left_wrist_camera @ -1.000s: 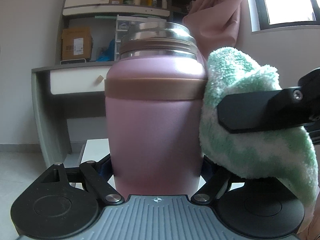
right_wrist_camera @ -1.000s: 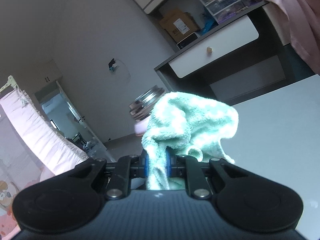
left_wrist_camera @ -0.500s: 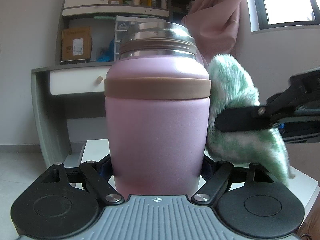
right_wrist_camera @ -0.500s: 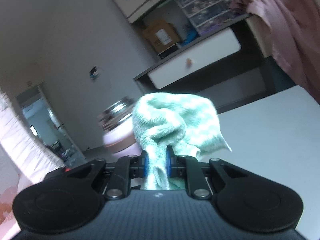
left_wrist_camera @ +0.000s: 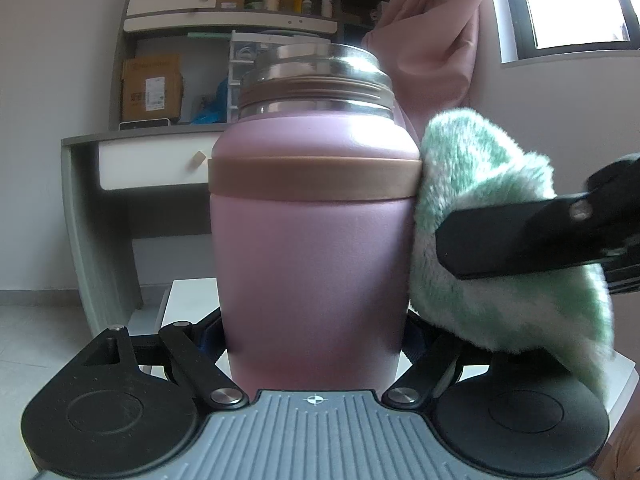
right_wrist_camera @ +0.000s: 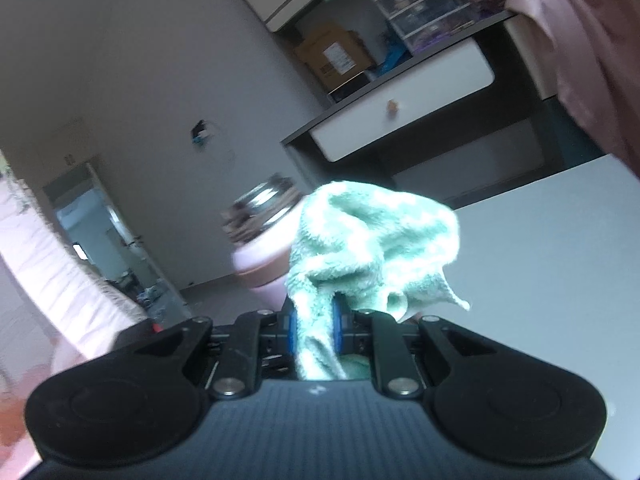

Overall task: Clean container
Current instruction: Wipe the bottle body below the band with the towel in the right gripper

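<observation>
Left hand-held gripper [left_wrist_camera: 314,344] clamps upright container [left_wrist_camera: 314,240].

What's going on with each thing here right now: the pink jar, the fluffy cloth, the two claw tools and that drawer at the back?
pink container: upright, lid off, clamped at its base.
green cloth: bunched, pressed against the container's side.
left gripper: shut on the container.
right gripper: shut on the cloth.
desk drawer: closed.

container [left_wrist_camera: 312,264] pink, tan band, silver neck | cloth [left_wrist_camera: 480,208] green-white mottled | curtain [left_wrist_camera: 436,40] pink
</observation>
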Motion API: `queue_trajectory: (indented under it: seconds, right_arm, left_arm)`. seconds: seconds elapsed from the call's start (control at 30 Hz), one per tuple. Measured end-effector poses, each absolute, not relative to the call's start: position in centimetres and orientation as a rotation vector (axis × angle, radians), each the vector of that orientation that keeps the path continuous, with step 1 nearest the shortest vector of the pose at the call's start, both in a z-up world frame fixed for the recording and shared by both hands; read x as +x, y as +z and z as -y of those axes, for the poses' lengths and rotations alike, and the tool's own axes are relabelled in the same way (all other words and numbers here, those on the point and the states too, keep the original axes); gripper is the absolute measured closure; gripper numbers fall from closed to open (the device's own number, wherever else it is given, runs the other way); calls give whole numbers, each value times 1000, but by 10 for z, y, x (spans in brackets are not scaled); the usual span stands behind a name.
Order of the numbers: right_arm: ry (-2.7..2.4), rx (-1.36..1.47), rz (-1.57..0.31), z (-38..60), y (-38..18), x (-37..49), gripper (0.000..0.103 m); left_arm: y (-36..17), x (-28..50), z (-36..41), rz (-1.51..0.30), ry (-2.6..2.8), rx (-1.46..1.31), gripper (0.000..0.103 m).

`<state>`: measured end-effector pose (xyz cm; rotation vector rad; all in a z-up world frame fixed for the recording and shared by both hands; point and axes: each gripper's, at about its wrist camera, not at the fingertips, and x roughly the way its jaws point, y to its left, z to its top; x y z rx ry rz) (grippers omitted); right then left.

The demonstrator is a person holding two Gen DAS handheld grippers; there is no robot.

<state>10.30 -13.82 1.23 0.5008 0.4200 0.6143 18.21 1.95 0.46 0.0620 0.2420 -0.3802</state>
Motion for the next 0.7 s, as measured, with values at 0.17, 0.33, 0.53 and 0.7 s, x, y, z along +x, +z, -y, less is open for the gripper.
queue_trajectory:
  seconds: [0.17,0.33,0.53,0.7]
  right_arm:
    - [630,479,-420,128,13,99,86]
    - [609,479,-407,131,11,104,87]
    - [560,478,-390,139,8,111,86]
    - [503,504,-388,148,4,121,86]
  left_arm:
    - [5,181,-19,-243,-380,62,21]
    - [6,182,-18,-243,-376,66,21]
    - [6,177,-6,-244,-370,64,21]
    - [5,176,-2,-244,-369,64,21]
